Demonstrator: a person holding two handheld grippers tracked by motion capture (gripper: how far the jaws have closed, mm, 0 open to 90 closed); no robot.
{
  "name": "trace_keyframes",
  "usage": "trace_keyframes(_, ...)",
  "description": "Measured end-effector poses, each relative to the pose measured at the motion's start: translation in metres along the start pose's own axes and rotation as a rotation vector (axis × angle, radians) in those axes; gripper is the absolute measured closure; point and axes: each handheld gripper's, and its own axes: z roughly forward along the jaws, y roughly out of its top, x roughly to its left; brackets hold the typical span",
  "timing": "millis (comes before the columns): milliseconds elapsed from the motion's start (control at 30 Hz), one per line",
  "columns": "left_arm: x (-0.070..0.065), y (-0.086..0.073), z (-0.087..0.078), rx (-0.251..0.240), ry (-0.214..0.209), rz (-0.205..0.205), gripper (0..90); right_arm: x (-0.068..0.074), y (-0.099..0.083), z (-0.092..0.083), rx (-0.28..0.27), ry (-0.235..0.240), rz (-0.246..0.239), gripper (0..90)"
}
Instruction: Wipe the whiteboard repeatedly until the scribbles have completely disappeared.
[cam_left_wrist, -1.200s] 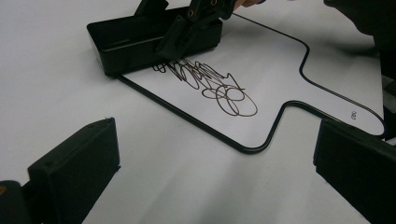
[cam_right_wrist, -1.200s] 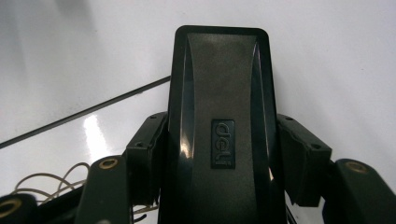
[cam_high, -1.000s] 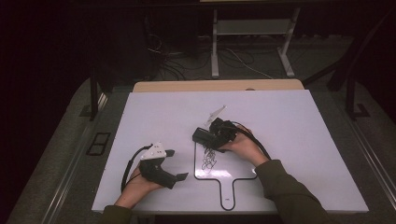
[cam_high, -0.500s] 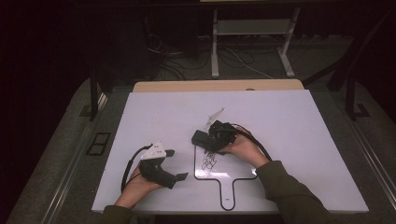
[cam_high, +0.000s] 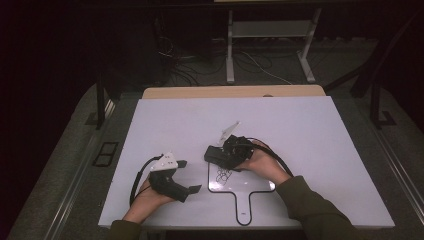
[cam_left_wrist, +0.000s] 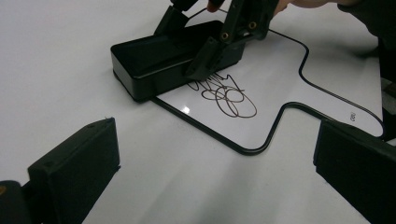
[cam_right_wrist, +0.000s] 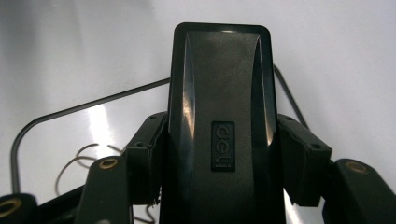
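The right gripper (cam_high: 214, 154) is clamped on a black whiteboard eraser (cam_right_wrist: 219, 121), pressing it flat on the top left corner of a small handled whiteboard (cam_high: 250, 187) with dark scribbles (cam_left_wrist: 226, 93). The board lies near the table's (cam_high: 310, 130) front edge. The left gripper (cam_high: 189, 176) rests just left of it, jaws apart

One eraser (cam_high: 218, 154), one whiteboard paddle (cam_high: 250, 187), two grippers (cam_high: 192, 176).
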Motion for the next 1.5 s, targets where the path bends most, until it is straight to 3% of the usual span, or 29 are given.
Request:
trace_keyframes(467, 0.0, 0.0, 0.0, -0.001, 0.002, -0.002, 0.0, 0.023, -0.006, -0.005, 0.006, 0.031, -0.057, 38.7)
trace_keyframes(800, 0.0, 0.0, -0.001, 0.0, 0.004, 0.003, 0.0, 0.051, -0.01, -0.01, 0.013, 0.073, -0.113, 38.7)
trace_keyframes(1000, -0.001, 0.0, -0.001, 0.001, 0.004, -0.002, 0.0, 0.062, -0.01, -0.012, 0.02, 0.075, -0.136, 38.7)
trace_keyframes(1167, -0.001, 0.0, -0.001, -0.002, 0.005, 0.002, 0.0, 0.053, -0.008, -0.009, 0.014, 0.072, -0.113, 38.8)
trace_keyframes(1500, -0.001, 0.0, -0.001, -0.002, 0.003, -0.001, 0.0, 0.02, 0.001, -0.001, 0.007, 0.026, -0.041, 38.8)
